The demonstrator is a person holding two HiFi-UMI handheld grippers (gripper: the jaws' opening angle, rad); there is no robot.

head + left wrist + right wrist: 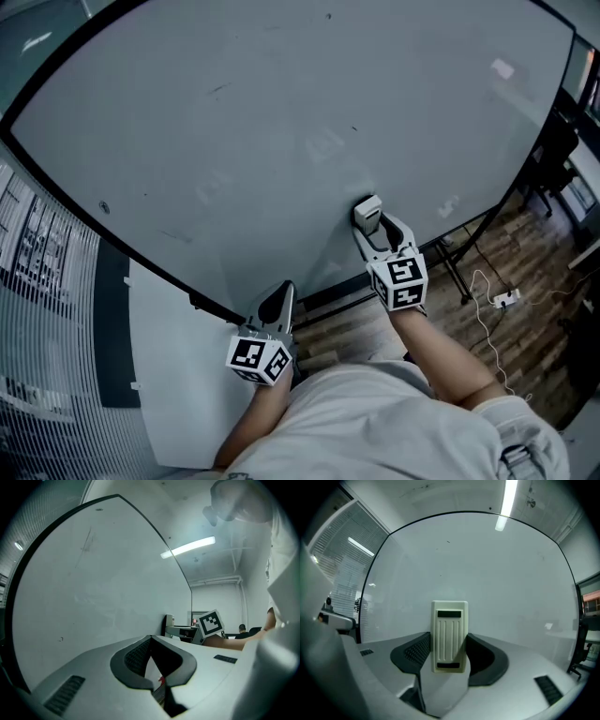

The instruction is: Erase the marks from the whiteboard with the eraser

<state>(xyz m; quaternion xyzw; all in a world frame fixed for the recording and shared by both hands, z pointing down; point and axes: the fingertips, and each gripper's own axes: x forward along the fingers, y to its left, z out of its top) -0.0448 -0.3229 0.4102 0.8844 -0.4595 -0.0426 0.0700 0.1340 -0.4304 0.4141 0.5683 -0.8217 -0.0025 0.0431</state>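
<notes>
The large whiteboard fills the head view; only faint smudges and small dark specks show on it. My right gripper is shut on a cream ribbed eraser, pressed against the board's lower middle. In the right gripper view the eraser stands upright between the dark pads, the board right behind it. My left gripper hangs lower left near the board's bottom edge, jaws closed with nothing between them. In the left gripper view the board is on the left and my left gripper points along it.
The board's black stand legs rest on a wooden floor, where a white power strip and cable lie at right. A blinds-covered window runs down the left. A dark office chair is at far right.
</notes>
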